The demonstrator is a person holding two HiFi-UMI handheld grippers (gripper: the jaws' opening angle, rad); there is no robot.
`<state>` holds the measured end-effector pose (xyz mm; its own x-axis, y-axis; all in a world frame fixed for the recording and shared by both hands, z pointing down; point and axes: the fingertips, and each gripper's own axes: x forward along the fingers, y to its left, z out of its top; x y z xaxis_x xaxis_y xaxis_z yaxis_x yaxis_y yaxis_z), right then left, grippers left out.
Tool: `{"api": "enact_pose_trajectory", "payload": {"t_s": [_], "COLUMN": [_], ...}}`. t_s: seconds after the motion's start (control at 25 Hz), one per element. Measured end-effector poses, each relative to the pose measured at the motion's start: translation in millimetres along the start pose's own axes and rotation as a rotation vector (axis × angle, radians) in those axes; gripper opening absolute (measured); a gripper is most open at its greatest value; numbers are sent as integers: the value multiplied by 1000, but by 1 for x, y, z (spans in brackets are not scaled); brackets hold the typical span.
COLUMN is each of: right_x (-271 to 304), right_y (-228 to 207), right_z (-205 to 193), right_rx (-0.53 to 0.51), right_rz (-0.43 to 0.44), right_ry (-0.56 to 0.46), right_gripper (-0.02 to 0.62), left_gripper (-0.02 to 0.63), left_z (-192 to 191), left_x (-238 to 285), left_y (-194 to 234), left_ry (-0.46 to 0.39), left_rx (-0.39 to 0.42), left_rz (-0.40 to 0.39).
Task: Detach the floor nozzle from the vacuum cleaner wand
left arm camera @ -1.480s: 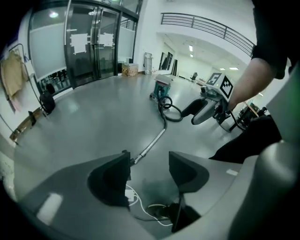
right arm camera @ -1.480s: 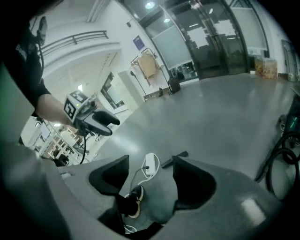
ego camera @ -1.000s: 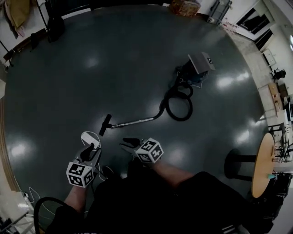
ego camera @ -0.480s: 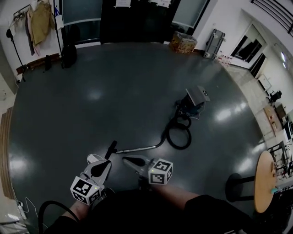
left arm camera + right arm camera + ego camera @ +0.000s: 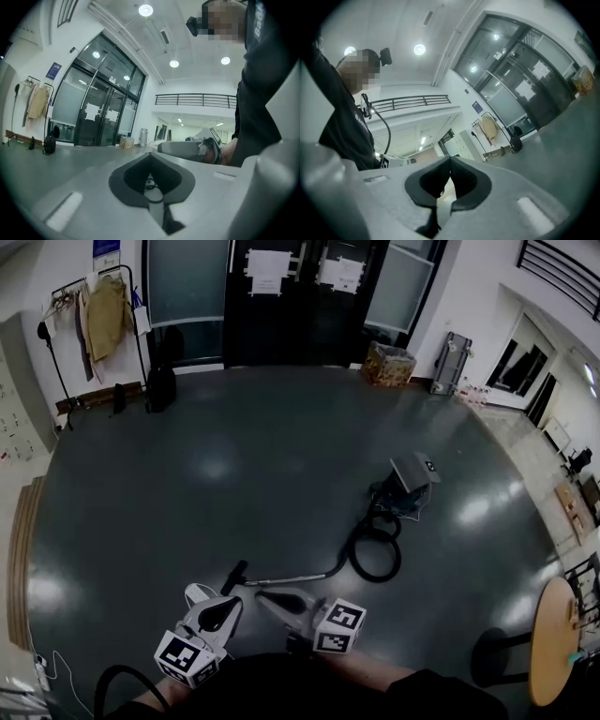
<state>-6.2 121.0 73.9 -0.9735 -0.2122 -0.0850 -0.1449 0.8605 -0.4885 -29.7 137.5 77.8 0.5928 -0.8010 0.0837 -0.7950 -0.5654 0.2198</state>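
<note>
1. Head view: the floor nozzle (image 5: 234, 577) lay on the dark floor (image 5: 187, 474) at the end of the wand (image 5: 291, 577). It was near the tips of the left tongs (image 5: 199, 594) and right tongs (image 5: 265, 596). Its joint was too small to make out, and the lower edge cut off both arms.
2. Left gripper view: the left tongs (image 5: 150, 155) were shut tight on nothing, and their own body hid the near floor.
3. Right gripper view: the right tongs (image 5: 450, 161) were likewise closed and empty, with a coat rack (image 5: 487, 129) small beyond.

Nothing can be read for certain. The white paper sheets (image 5: 267, 273) on the dark glass doors (image 5: 281, 334), the blue sign (image 5: 103, 247) on the wall and the pale lettering on the person's dark top (image 5: 257, 26) are all too small or blurred.
</note>
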Motion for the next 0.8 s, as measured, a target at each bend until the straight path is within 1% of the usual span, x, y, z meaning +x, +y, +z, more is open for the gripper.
{"api": "enact_pose_trajectory", "payload": {"t_s": [0.12,0.28,0.44,0.6,0.8], "right_x": [-2,-4,-7,-8,-12], "right_y": [4,10,10,13,11], "right_z": [3,2,2,3,2], "right_rx": [-58,-104,-126,-151,-146], "right_rz": [13,21,15,9,-10], "right_ry": [11,26,27,26,24], "right_gripper": [2,2,0,1,0], "left_gripper": [3,2,2,3,3], "left_z": [-4,-5,-12,-16,-16], "left_x": [4,7,9,9,9], "left_y": [-6,-12,-13,-13,-17], "left_ry": [12,17,42,43,51], "left_rx": [26,51,77,73,81], "left_rz": [2,-8,-6,-7,-21]}}
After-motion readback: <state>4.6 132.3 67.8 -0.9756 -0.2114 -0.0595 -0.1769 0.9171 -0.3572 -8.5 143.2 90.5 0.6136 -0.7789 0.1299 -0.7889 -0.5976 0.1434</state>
